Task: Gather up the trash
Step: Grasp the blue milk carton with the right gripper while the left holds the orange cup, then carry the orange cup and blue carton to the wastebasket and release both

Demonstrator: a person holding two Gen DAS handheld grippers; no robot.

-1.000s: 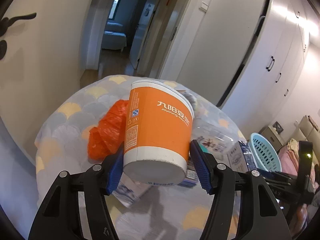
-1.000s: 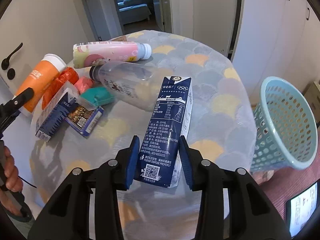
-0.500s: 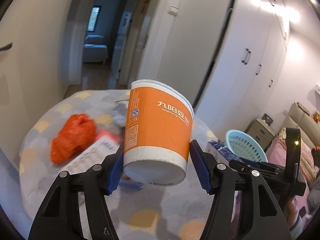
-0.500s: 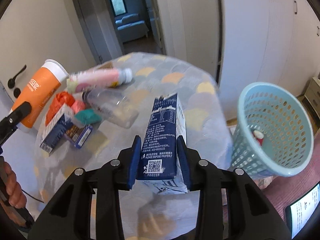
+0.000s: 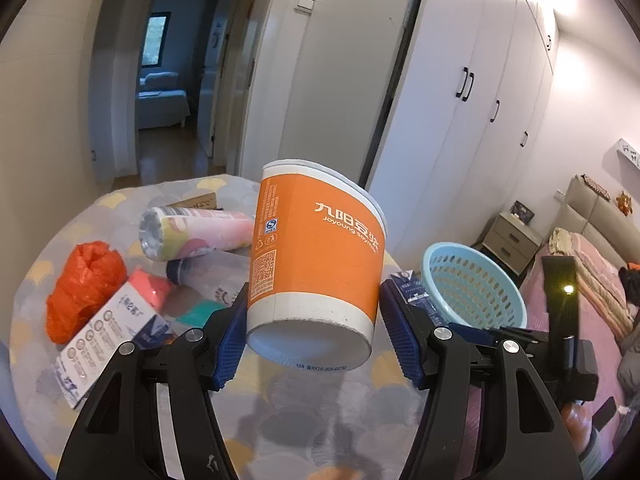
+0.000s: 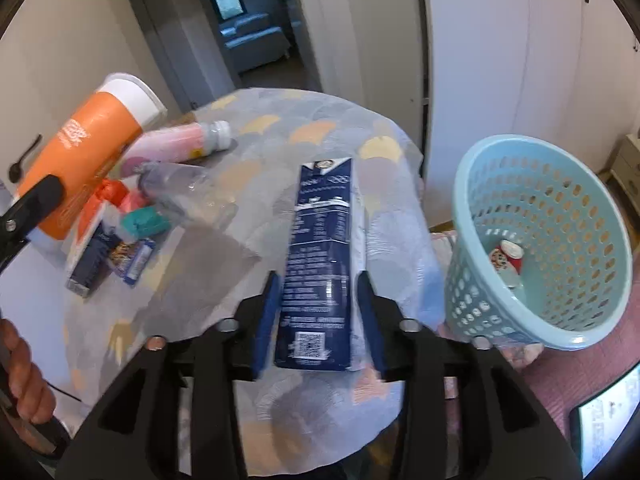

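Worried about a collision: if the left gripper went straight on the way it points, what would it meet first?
Likely the clutter on the table: beyond the orange cup in the left gripper, the clear plastic bottle seems nearest. Depth is uncertain.

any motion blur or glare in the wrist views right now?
Left wrist: orange cup sharp between the fingers, glare hot spots on the wardrobe doors. Right wrist: blue carton print smeared by motion blur, table clutter soft; fisheye bends the door frames in both.

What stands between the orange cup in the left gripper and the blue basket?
The right gripper with its navy carton lies between the orange cup and the blue basket beyond the table edge; its jaws are opening around the carton. Nothing else visible intervenes.
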